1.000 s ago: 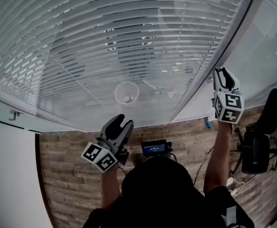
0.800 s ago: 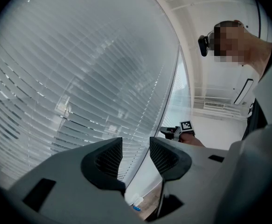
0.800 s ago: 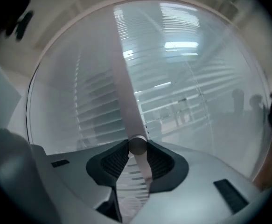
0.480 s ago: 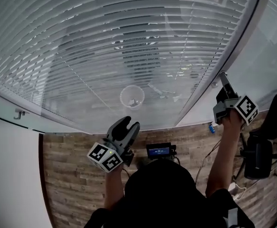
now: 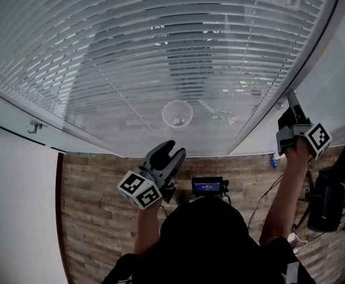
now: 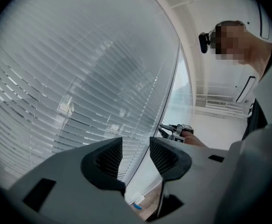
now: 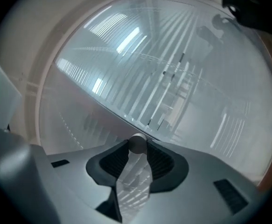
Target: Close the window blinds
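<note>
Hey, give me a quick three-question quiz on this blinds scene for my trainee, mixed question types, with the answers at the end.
1. True or false: the left hand-held gripper is shut on a cord.
2. What does the right hand-held gripper grip? A) a clear wand B) a blue bottle C) nothing
3. Fill the gap: the floor below the window shows ___-look planks.
Key: 1 false, its jaws stand apart with nothing between them; 2 A; 3 wood.

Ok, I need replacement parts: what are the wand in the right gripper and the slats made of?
Wand: probably clear plastic, glossy; light stripes show through it. Slats: thin, pale, faintly sheened; painted metal or plastic, can't tell which.
</note>
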